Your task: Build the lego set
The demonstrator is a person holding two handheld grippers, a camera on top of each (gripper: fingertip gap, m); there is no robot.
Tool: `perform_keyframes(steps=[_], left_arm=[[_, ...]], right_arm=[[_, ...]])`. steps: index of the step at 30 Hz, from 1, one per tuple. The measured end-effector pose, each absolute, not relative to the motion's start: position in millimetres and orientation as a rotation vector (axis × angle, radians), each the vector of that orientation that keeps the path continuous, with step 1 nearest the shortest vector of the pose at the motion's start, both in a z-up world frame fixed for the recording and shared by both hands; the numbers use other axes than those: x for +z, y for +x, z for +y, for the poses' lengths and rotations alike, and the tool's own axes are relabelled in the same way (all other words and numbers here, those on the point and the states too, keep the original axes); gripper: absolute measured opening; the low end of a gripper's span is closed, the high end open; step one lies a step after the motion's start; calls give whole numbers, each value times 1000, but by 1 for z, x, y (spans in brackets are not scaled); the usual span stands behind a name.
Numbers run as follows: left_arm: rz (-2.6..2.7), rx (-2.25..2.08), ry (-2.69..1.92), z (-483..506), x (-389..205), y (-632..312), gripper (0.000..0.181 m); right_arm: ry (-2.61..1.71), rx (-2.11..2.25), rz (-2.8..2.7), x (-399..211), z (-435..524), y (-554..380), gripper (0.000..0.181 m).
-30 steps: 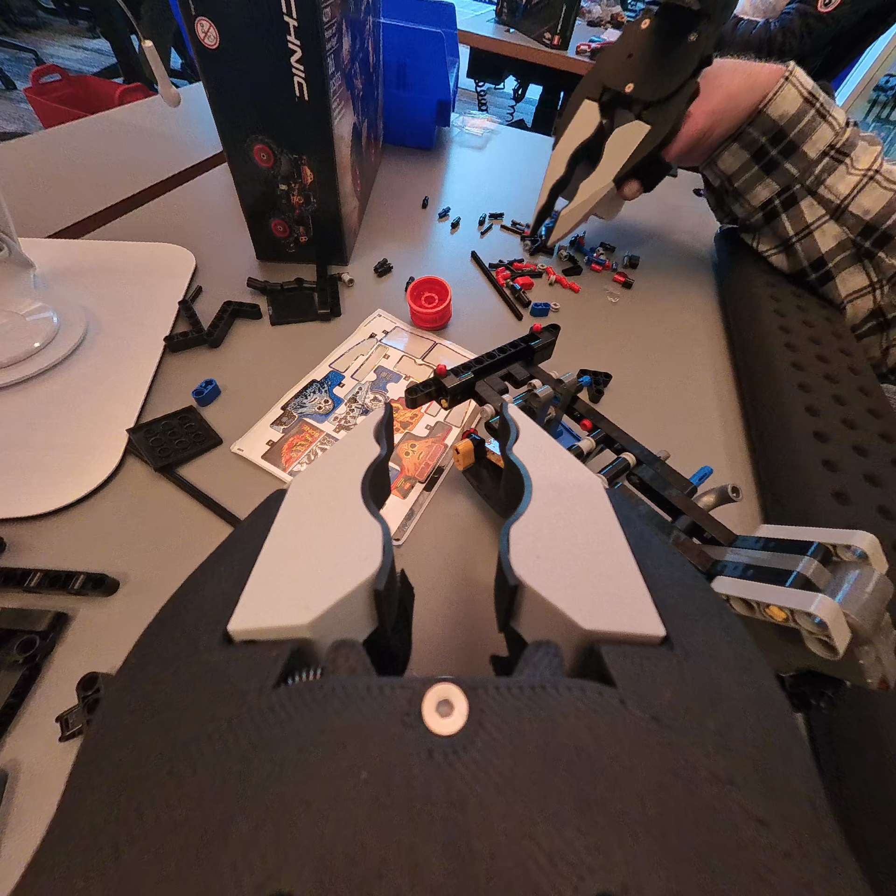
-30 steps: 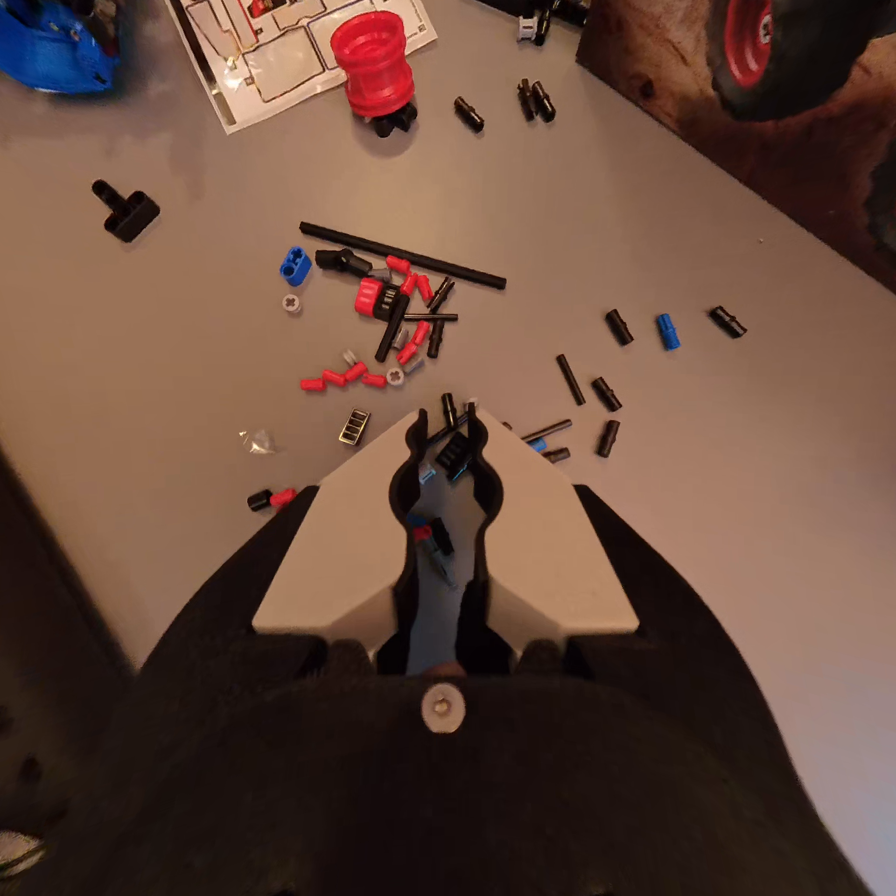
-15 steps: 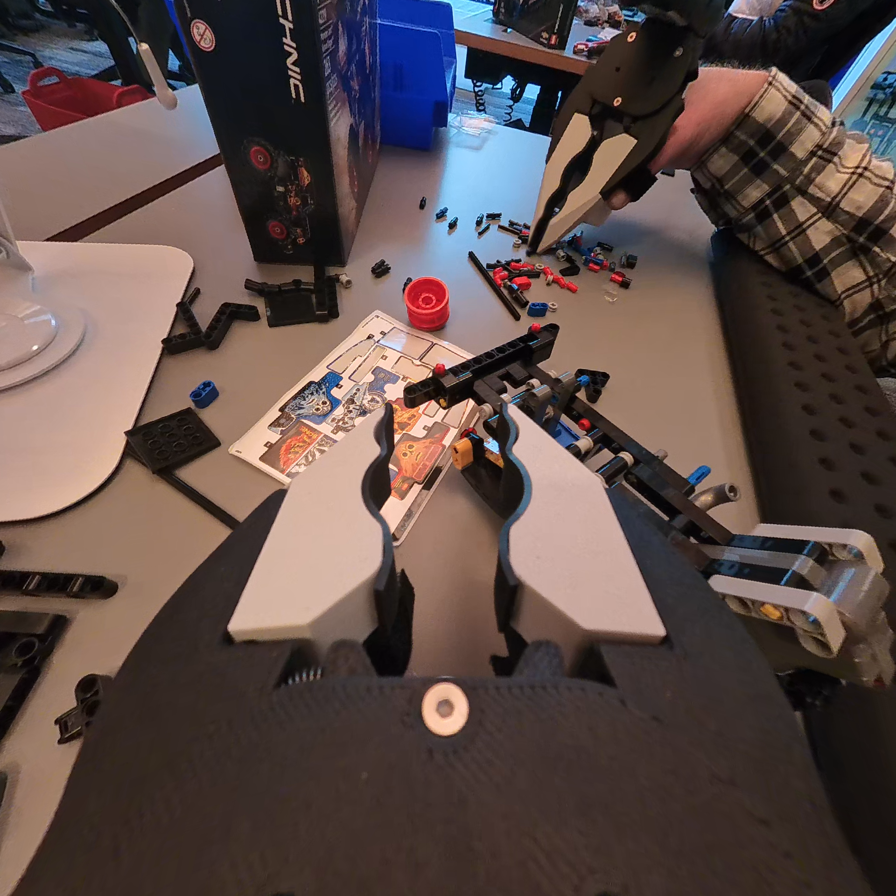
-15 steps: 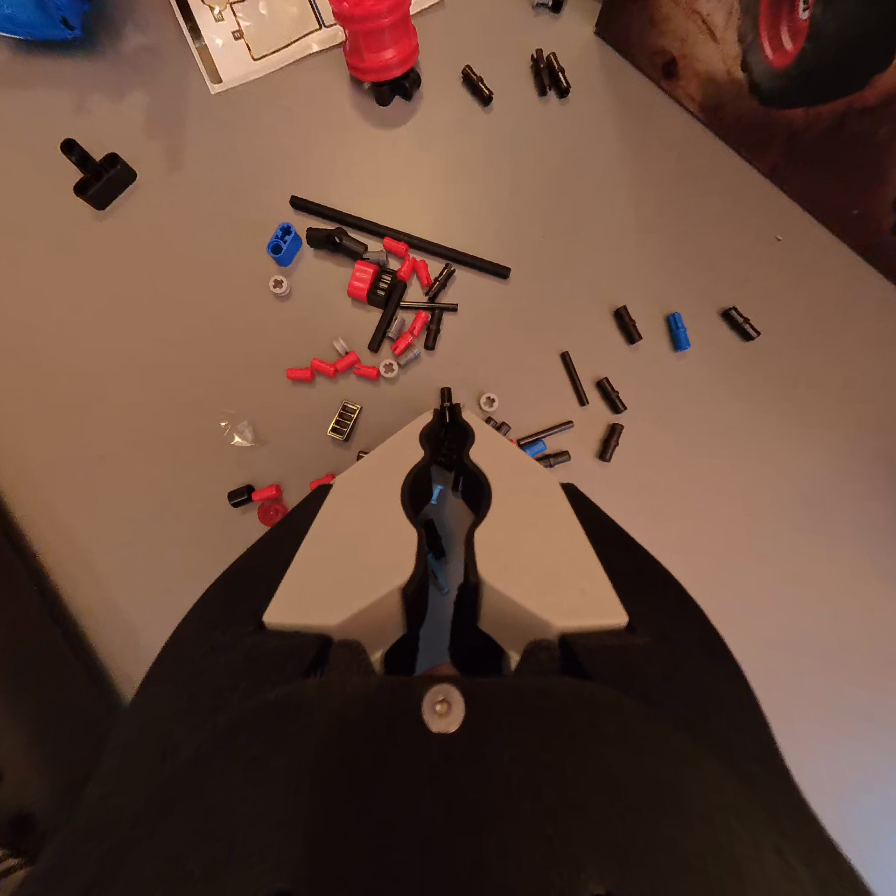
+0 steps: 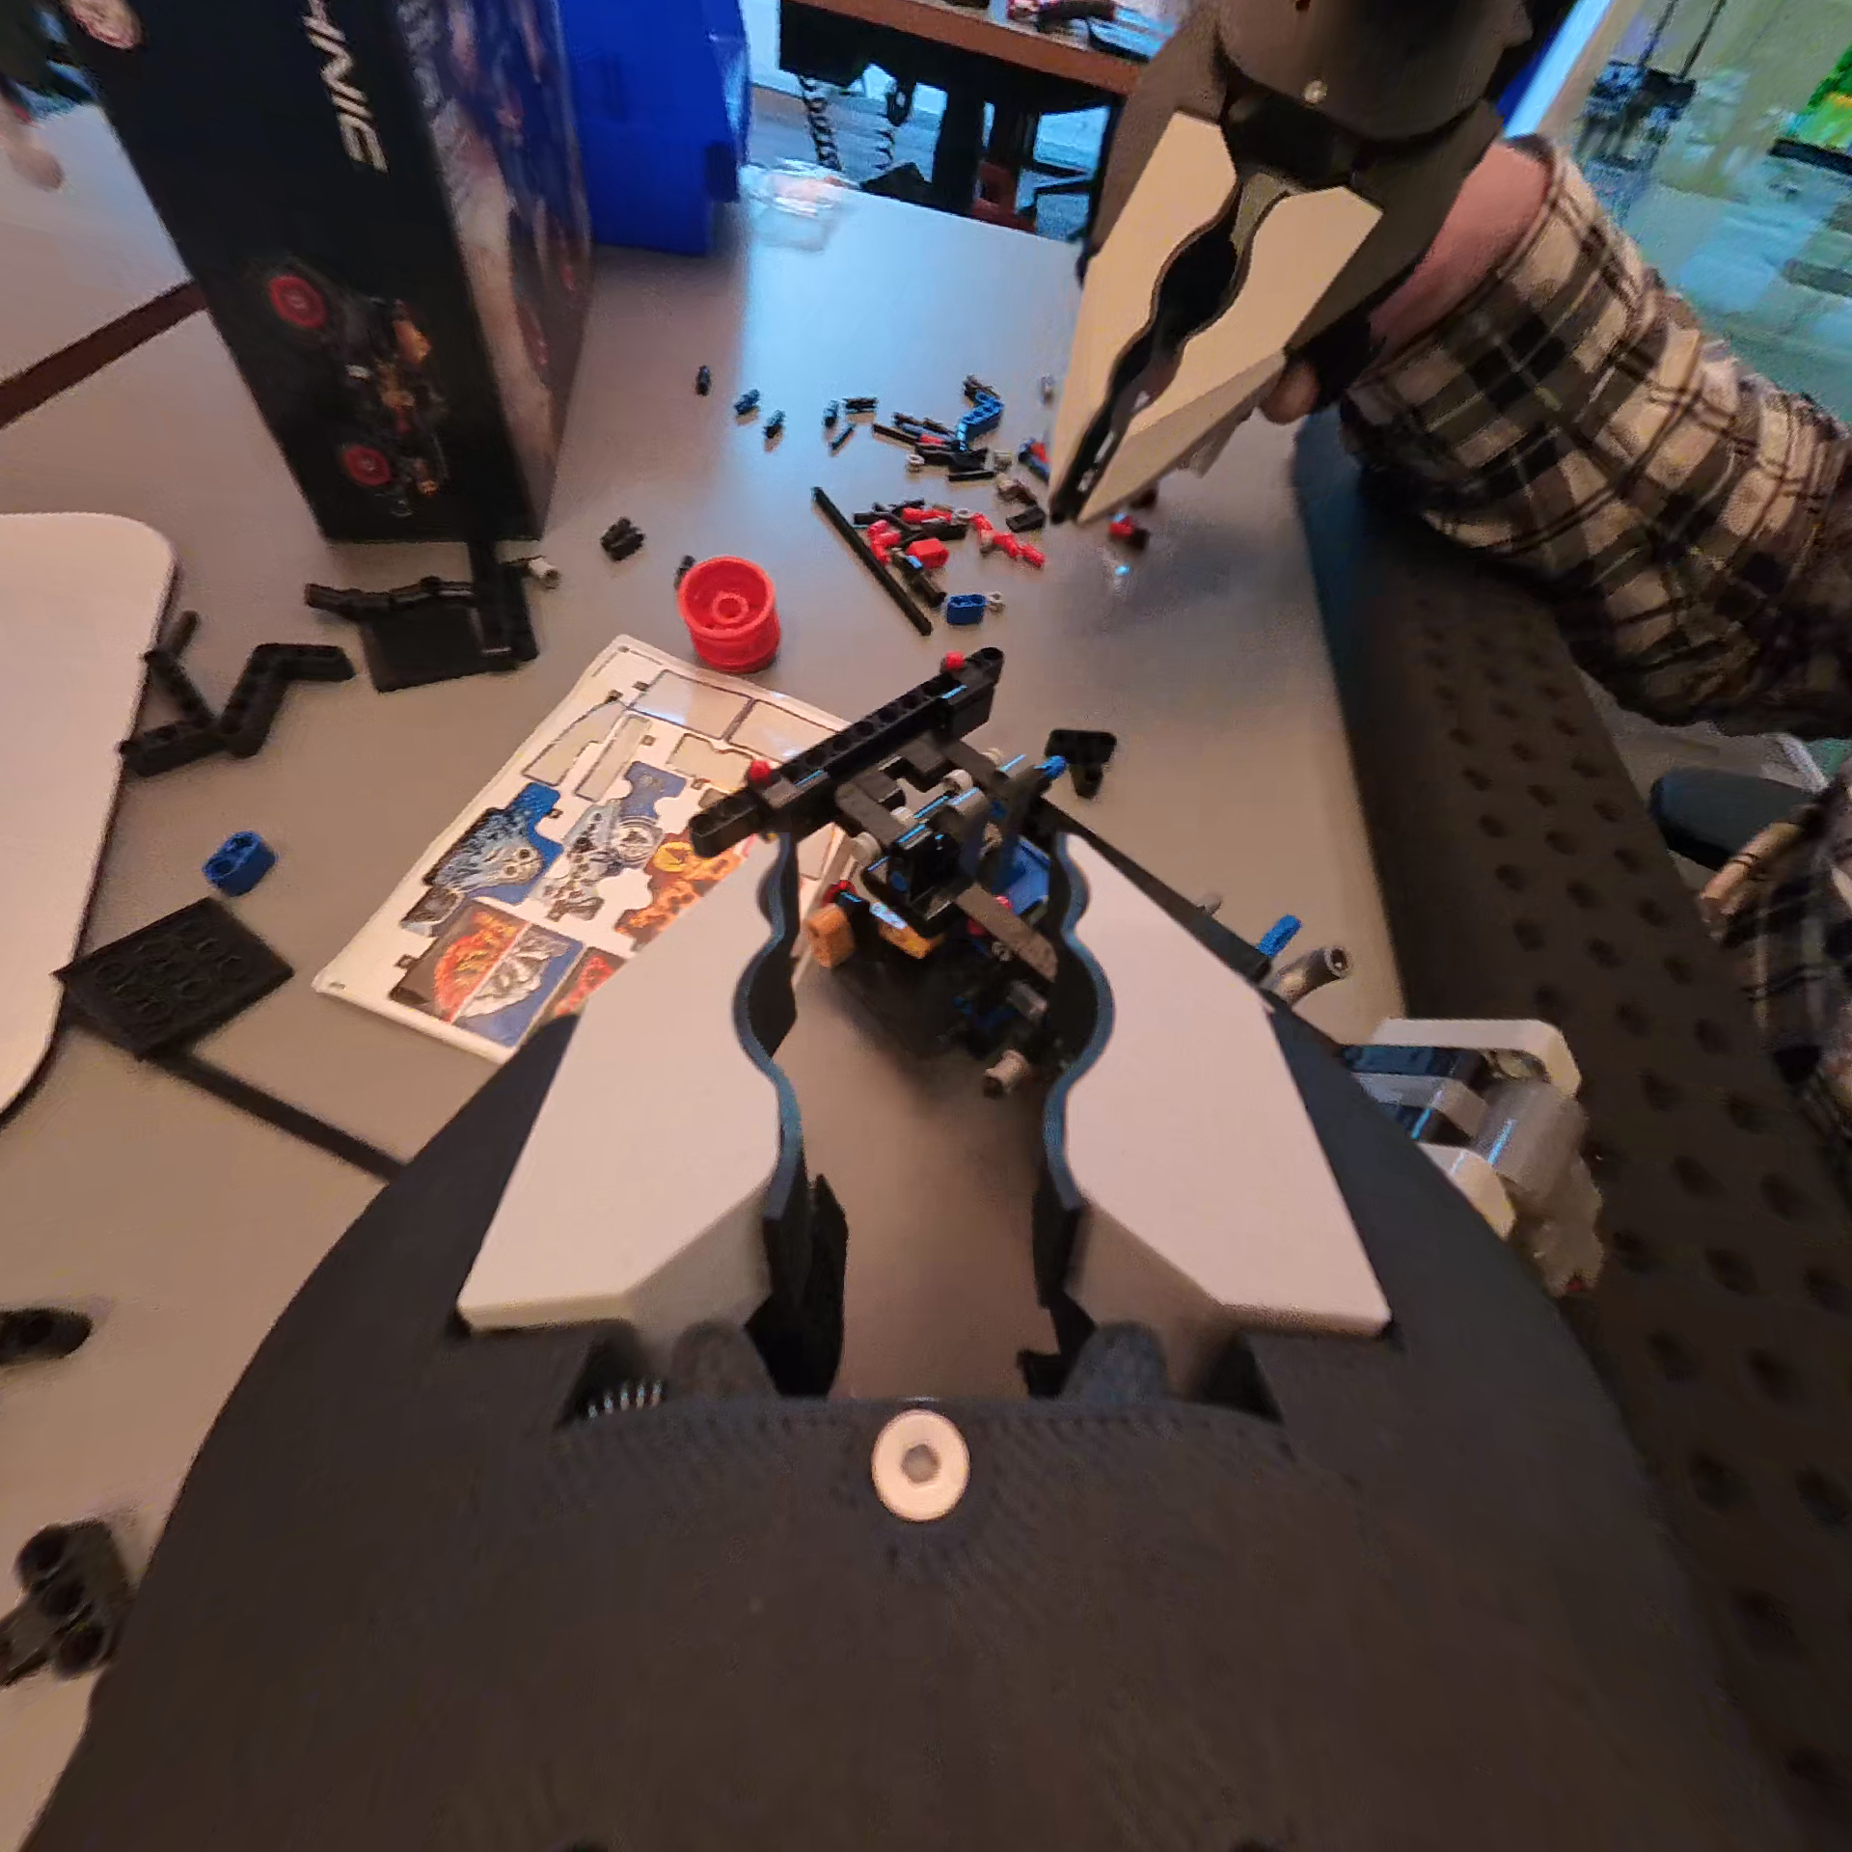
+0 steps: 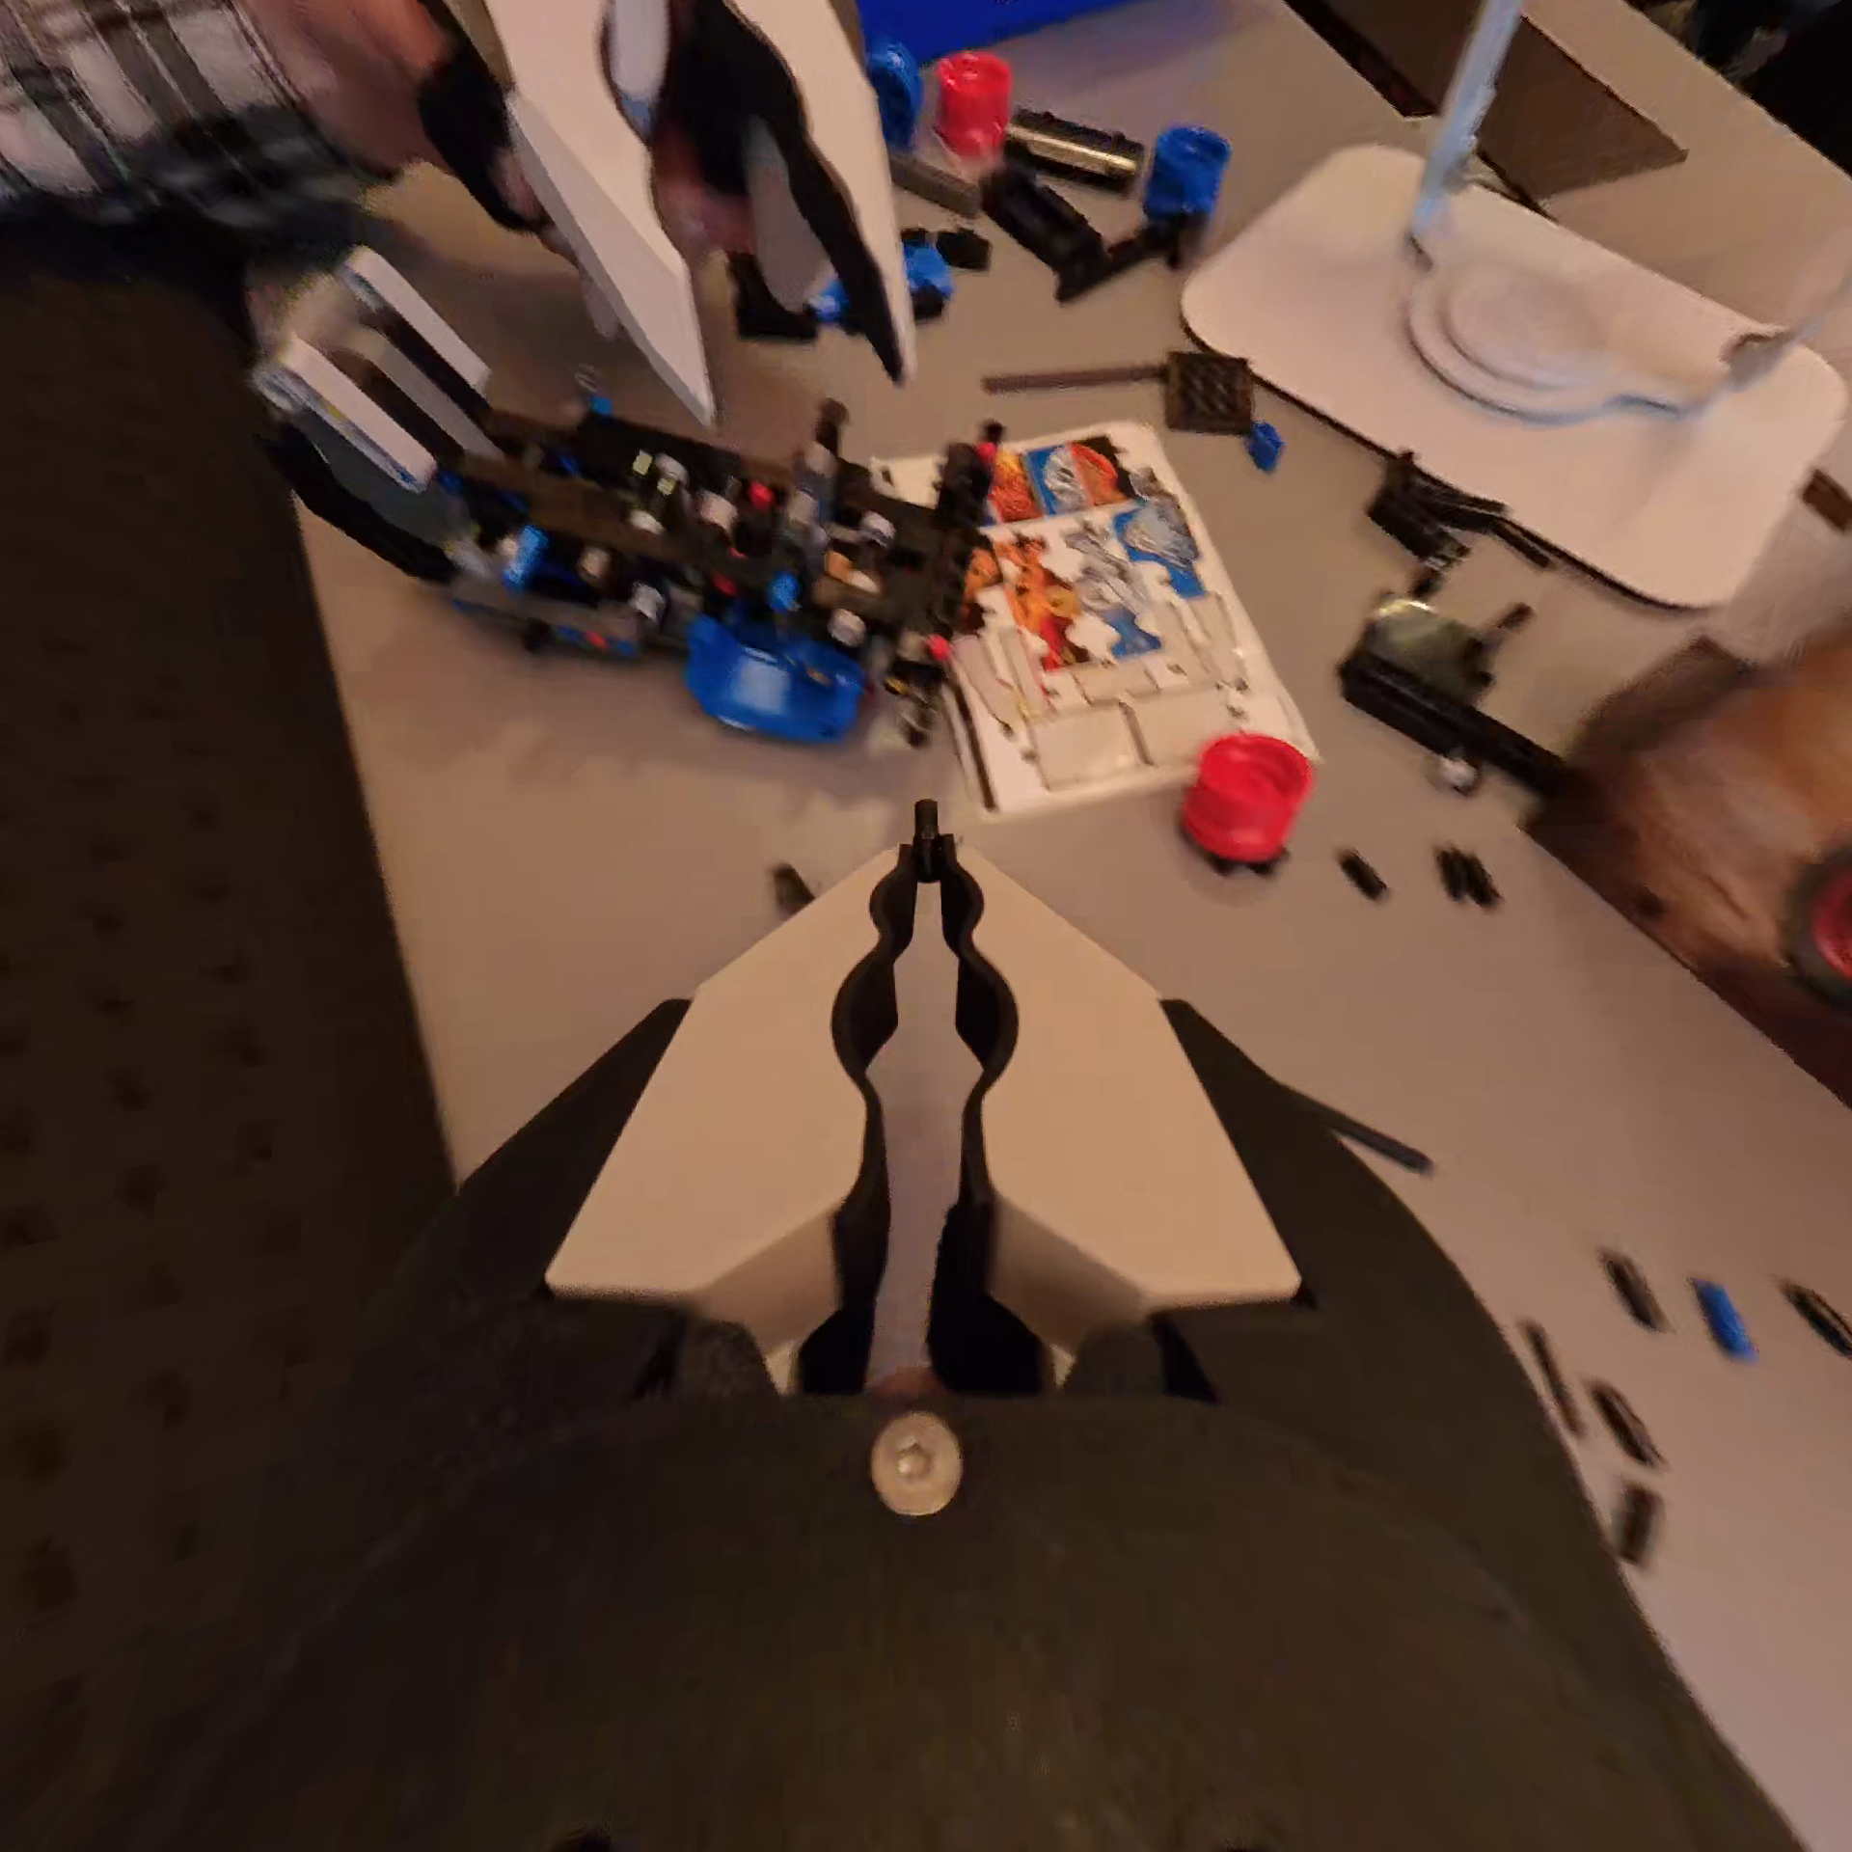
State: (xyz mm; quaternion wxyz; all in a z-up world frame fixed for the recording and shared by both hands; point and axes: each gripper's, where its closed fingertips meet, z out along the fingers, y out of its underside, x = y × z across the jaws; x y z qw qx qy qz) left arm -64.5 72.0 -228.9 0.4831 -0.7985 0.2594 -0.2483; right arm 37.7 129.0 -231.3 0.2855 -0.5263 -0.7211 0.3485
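The right claw [image 6: 927, 867] pinches a small black pin [image 6: 926, 830] at its very tips, a detail only its own camera catches; the left camera shows that claw [image 5: 1064, 506] merely as narrowed tips above scattered parts. The left claw [image 5: 924, 872] stands wide, holding nothing, the half-built model [image 5: 932, 802] just beyond its tips near the table's [image 5: 1183, 702] right edge. Bare grey tabletop separates pin and model [image 6: 702, 561]. Farther off lie the sticker sheet [image 5: 571, 862], red wheel [image 5: 730, 613] and box [image 5: 331, 251].
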Motion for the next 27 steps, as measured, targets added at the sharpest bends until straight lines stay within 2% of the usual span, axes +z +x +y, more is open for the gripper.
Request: perform_keyframes(steps=[11,27], left_arm=[[627,-650,-2067,74,-251,-52,55],[543,-702,-2074,76,-255,-46,51]], right_arm=[[-1487,1006,-1897,-254,73,-11,2],[-1513,978,-1861,-258,70,-18,2]])
